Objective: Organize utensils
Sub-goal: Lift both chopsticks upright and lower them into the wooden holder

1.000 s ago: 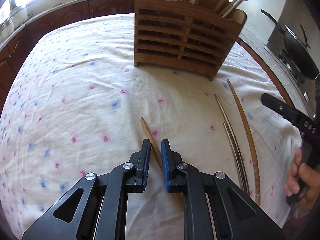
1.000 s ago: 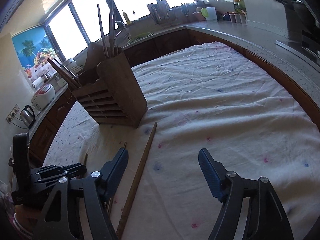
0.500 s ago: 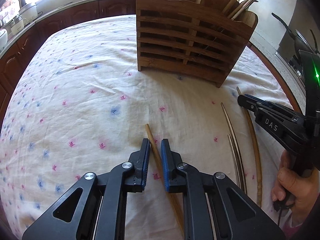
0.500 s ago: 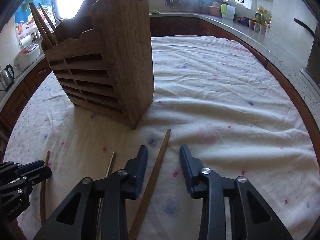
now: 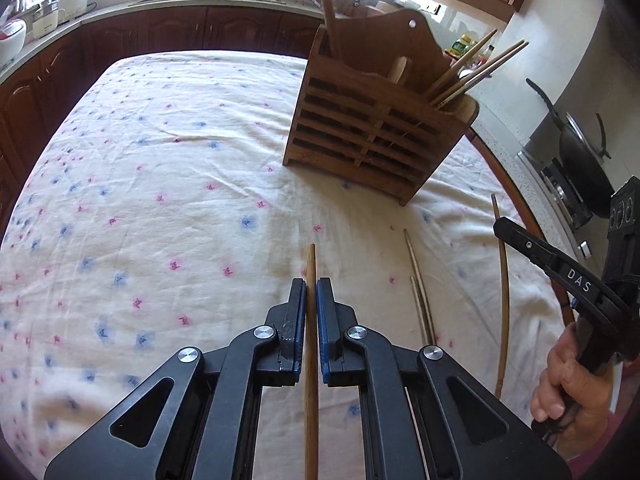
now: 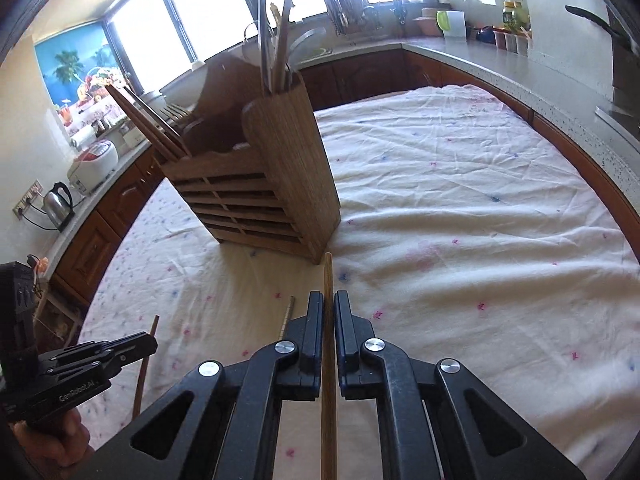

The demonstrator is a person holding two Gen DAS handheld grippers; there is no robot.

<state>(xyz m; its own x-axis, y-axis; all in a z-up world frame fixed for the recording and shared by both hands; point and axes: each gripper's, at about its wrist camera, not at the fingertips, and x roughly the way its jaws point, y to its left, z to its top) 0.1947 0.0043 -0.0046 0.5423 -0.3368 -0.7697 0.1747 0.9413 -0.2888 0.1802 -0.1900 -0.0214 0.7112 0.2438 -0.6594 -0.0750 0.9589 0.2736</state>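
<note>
While the flowered tablecloth point(image 5: 168, 184) is covering the whole table, we are clamping one wooden chopstick in each gripper. Our left gripper point(image 5: 311, 294) is squeezing its jaws onto a brown chopstick point(image 5: 311, 360) running lengthwise between the pads, tip poking out toward the wooden holder point(image 5: 376, 136). Our right gripper point(image 6: 328, 306) is doing the same with a second chopstick point(image 6: 328, 380), its tip reaching almost to the holder's point(image 6: 272, 184) near corner. Both grippers are hovering near the near edge of the table. Two metal chopsticks point(image 5: 418, 288) are lying on the cloth between the grippers, and a long curved stick point(image 5: 503, 292) is lying toward the right edge. More chopsticks point(image 5: 476, 68) are standing in the holder's right compartment.
</note>
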